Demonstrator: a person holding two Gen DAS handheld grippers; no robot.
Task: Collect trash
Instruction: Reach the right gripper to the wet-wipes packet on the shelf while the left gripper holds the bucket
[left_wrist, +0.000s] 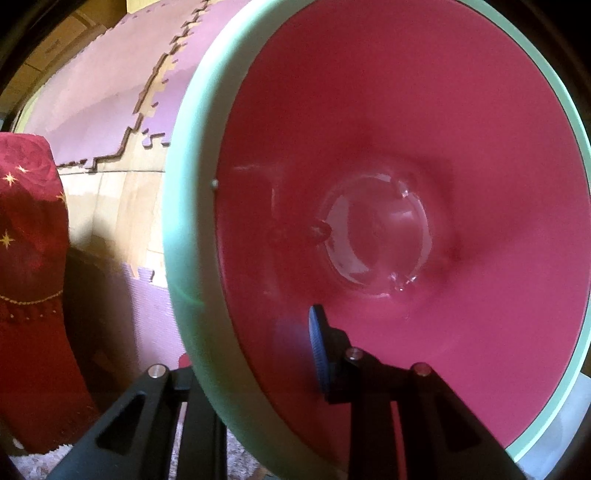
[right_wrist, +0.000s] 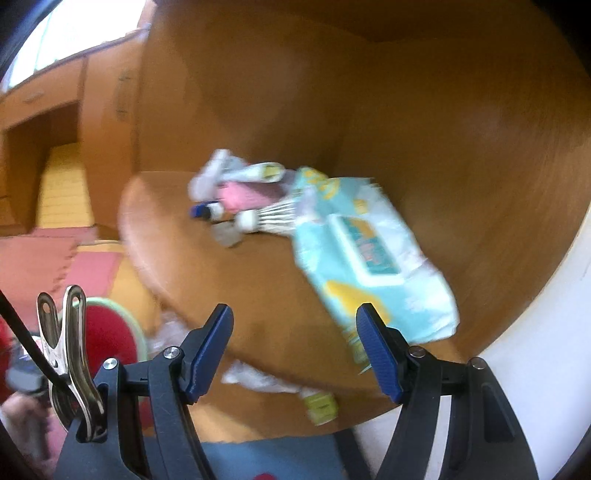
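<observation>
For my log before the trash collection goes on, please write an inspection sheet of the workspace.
Surface: round brown wooden table, cluttered.
Job's things: pink plastic bin with mint-green rim, a clear plastic piece at its bottom; crumpled white wrapper at the table edge.
Clutter: light-blue wipes pack, white feather shuttlecock, pink cloth.
Grippers: left tongs shut on the bin rim; right tongs open, holding nothing.
Cables: black cable by a metal clip.
Surroundings: purple foam floor mats, red cloth with gold stars, wooden cabinets.
</observation>
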